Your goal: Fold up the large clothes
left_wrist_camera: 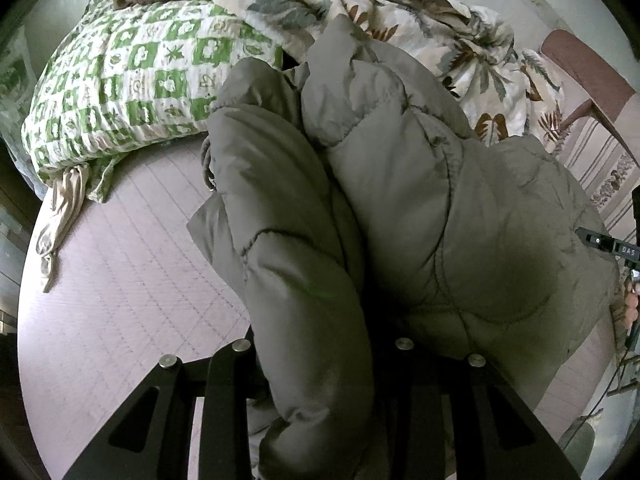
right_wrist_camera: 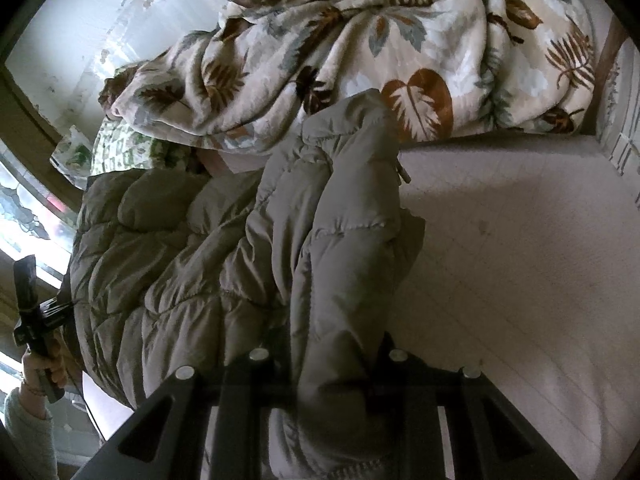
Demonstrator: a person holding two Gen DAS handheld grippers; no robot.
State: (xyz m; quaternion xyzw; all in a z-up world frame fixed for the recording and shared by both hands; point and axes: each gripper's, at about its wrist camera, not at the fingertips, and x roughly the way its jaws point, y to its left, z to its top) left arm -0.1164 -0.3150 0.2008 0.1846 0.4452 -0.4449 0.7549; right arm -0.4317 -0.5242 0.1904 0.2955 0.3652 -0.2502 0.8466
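- Lying bunched on the bed [left_wrist_camera: 120, 280]: the grey puffer jacket [left_wrist_camera: 440, 220].
- Pinching a jacket fold in both left gripper [left_wrist_camera: 320, 364] and right gripper [right_wrist_camera: 328, 372].
- Keeping edges level, lifting evenly, avoiding the blanket [right_wrist_camera: 360, 40].

Left gripper [left_wrist_camera: 320, 380] and right gripper [right_wrist_camera: 332, 384] each clamped on quilted fabric; both held low, near.
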